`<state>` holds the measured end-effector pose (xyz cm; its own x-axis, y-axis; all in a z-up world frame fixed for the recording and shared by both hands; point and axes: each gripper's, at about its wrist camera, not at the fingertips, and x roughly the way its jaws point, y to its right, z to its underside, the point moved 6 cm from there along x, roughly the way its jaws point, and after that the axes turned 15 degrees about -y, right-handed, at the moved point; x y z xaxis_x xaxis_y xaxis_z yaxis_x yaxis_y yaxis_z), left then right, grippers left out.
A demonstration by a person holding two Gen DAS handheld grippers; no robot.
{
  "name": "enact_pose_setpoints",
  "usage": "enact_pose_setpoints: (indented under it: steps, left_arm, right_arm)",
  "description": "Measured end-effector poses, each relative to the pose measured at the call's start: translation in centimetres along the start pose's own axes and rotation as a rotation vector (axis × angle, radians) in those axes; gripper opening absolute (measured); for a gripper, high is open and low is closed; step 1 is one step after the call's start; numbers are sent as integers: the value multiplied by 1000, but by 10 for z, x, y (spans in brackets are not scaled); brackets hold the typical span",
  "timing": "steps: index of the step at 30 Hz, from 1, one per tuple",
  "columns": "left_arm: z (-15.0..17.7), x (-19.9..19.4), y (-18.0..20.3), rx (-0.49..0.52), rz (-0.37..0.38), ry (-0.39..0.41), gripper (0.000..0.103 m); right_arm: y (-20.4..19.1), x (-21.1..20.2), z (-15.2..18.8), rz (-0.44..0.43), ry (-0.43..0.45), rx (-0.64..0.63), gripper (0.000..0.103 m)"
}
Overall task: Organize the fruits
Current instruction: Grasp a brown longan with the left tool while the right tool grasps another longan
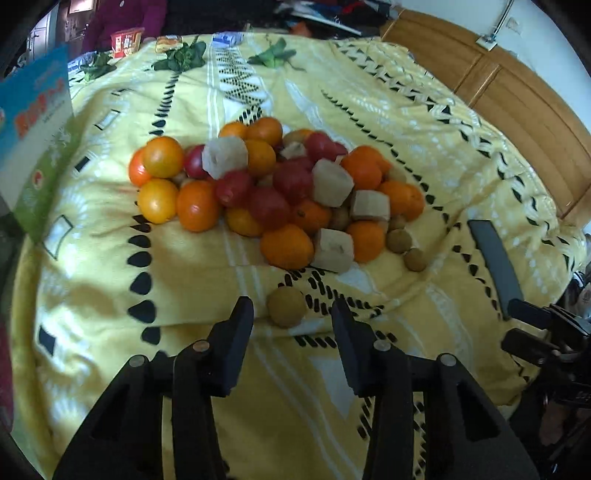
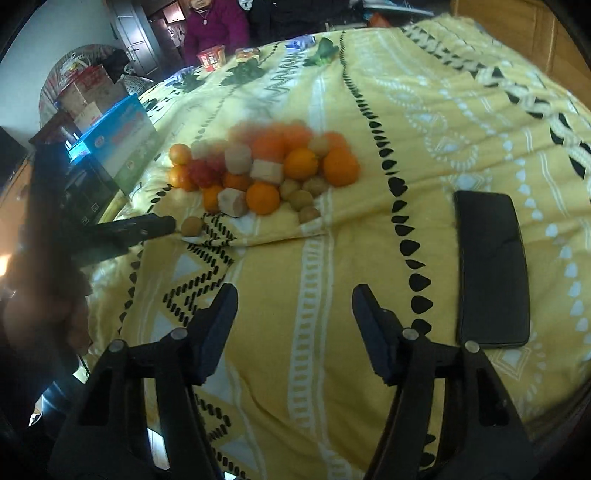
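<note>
A bed covered by a yellow blanket (image 1: 369, 110) with white bands and rows of black drop and triangle marks fills both views, with a wooden headboard (image 1: 517, 96) along its far right edge. At the left edge of the bed stands a blue and green carton (image 1: 33, 122) carrying red writing too blurred to read. A black phone (image 2: 491, 269) lies flat on the blanket to the right, well apart from the fruit. The fruit pile (image 1: 280, 192) sits near the middle of the blanket: oranges (image 1: 286, 247), red tomatoes (image 1: 269, 206), pale cut chunks (image 1: 332, 251) of something beige, and small brown round fruits (image 1: 399, 240) at its right fringe, all touching one another. One small brown fruit (image 1: 286, 306) lies alone on the near side of the pile. The left tongs (image 1: 291, 314) point down at it, partly open, one finger on each side of the fruit; the pads seem not to touch it, and nothing is held. The right tongs (image 2: 295, 306) stand open over bare blanket, holding nothing. At the far edge of the bed lie leafy greens (image 1: 184, 55), a red snack tub (image 1: 127, 40) whose label cannot be read, and small packets (image 1: 168, 42). A person in a purple top (image 2: 218, 26) sits behind them.
</note>
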<state>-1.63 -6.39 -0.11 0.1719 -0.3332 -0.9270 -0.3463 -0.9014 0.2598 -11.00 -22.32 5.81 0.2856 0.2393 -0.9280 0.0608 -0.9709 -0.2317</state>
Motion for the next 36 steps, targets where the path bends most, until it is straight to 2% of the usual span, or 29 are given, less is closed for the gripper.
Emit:
enact_pose_setpoints:
  steps: [4,6,7,10,18,22,26,27,31,36]
  left_arm:
    - [-5,17,-1,-11,-19,-16,41]
    - [-5,21,-2,-10,-44,-19,23]
    - [-4,21,-2,-8,-51,-15,23]
    - [0,15,-2,-10,-54,14,23]
    - [0,-13,-6,-29,-43,97,23]
    - [-3,-12,-7,-30,-32,91,23]
    - [-1,-11,-8,-40,-25,88,23]
    - [-1,-12,-8,-42,-23,91,23]
    - [-1,-29,-6,-39,-26,125,23]
    - [0,-83,-12,-53,-43,232,23]
  right_arm:
    - [8,5,-9,-32,9,-6,61]
    - [10,8,-16,-48,9,-19,54]
    - [11,11,-21,-52,10,-26,46]
    - [12,18,-33,-53,9,-42,37]
    - [-5,39,-73,-30,29,-97,37]
    - [0,70,-77,38,-43,-109,37]
    - [8,82,-68,56,-84,-95,33]
    - [8,83,-66,55,-84,-94,24]
    - [4,73,-67,54,-55,-99,23]
    - [-23,27,-78,27,49,-142,23]
